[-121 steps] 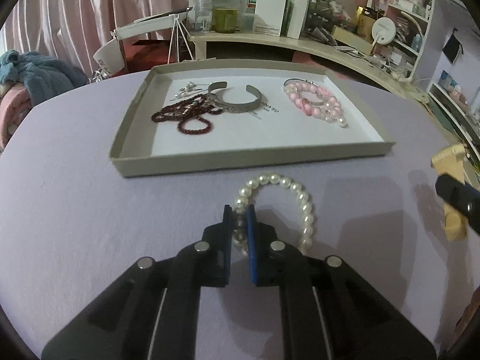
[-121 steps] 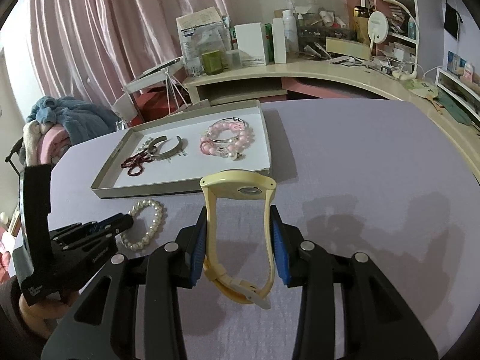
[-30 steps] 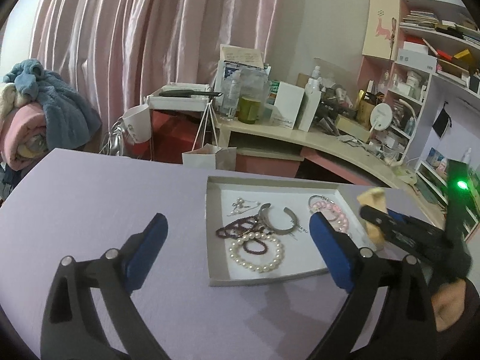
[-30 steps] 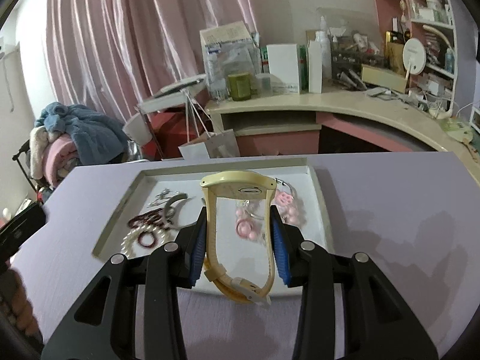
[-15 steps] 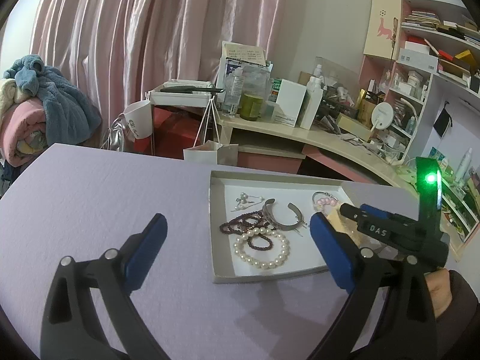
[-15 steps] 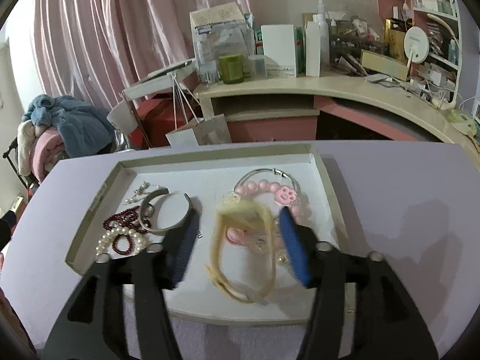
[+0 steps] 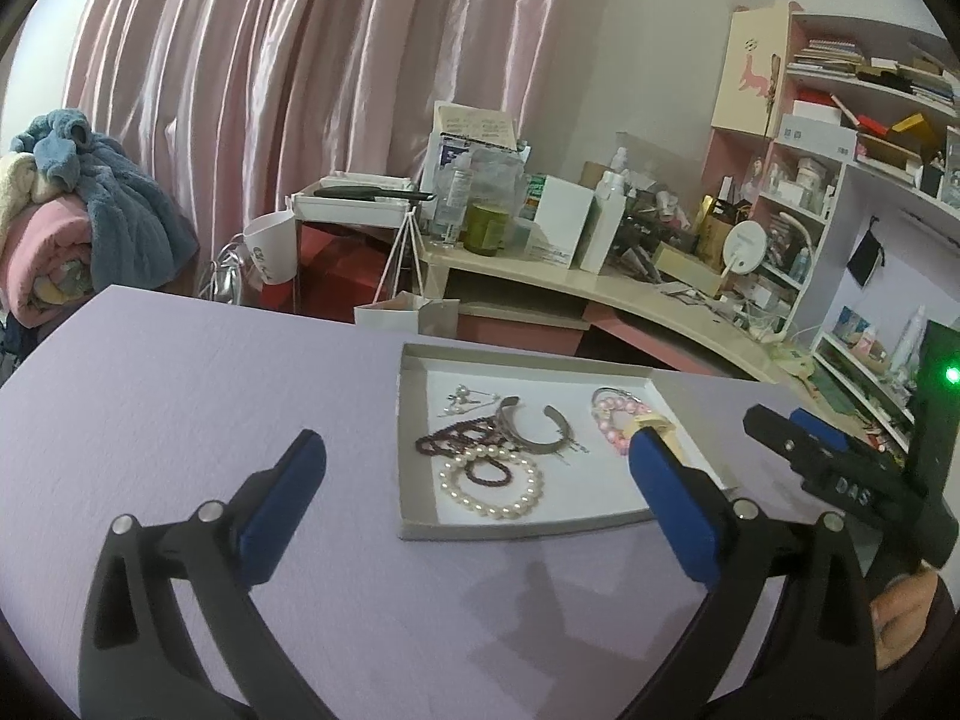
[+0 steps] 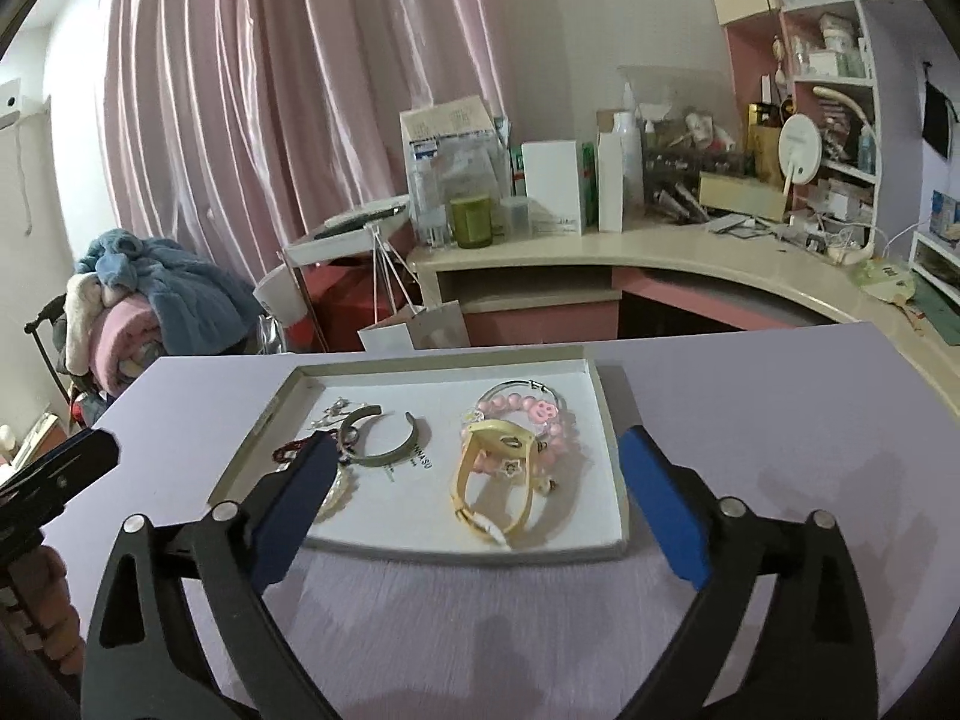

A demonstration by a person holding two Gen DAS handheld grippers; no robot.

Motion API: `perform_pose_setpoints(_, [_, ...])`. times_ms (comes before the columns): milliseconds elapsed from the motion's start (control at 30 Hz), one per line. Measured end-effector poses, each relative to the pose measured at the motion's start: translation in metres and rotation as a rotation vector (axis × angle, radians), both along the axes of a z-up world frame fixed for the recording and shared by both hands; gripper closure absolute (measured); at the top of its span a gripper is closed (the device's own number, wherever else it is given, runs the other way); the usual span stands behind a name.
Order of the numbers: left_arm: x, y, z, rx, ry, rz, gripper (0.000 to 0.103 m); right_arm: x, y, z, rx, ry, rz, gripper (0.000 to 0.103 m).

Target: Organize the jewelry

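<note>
Both black, blue-padded grippers, left (image 7: pixel 474 468) and right (image 8: pixel 474 474), hang spread wide above a shallow grey cardboard tray (image 8: pixel 612 462) holding a yellow plastic watch (image 8: pixel 495 480) and a white pearl bracelet (image 7: pixel 492 483)

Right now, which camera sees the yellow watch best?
The right wrist view. There the yellow watch lies in full sight in the tray, leaning on the pink beads, with nothing in front of it. In the left wrist view only a small bit of the watch peeks out behind the left gripper's finger.
</note>
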State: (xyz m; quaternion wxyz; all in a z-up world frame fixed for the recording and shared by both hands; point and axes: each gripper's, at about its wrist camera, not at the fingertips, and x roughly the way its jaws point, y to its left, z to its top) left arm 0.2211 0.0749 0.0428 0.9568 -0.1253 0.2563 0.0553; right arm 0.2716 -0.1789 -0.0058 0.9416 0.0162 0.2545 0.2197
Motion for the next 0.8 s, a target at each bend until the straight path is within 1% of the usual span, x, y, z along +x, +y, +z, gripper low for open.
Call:
perform_pose_setpoints(133, [-0.004,-0.005,-0.003,0.004,0.0,-0.002,0.002,-0.013,-0.002,-0.002,-0.004,-0.028,-0.003,0.002])
perform_pose_setpoints(267, [-0.008,-0.006,-0.006,-0.001,0.013,0.002,0.002,-0.019,-0.002,-0.005,-0.006,-0.033,0.006,0.001])
perform_pose_setpoints(433, [-0.014,-0.005,-0.003,-0.011,0.001,0.007,0.002,-0.026,-0.005,-0.002,0.009,-0.056,-0.007,0.001])
perform_pose_setpoints(567, [-0.021,-0.005,0.002,-0.014,-0.052,0.024,0.002,-0.036,-0.009,0.002,0.033,-0.101,-0.018,0.001])
perform_pose_setpoints(667, [-0.027,-0.008,0.002,0.01,-0.102,0.046,0.002,-0.041,-0.013,0.002,0.046,-0.125,-0.028,0.001])
perform_pose_setpoints(800, [-0.025,-0.014,0.0,0.011,-0.093,0.006,0.002,-0.043,-0.014,-0.002,0.037,-0.128,-0.032,0.001])
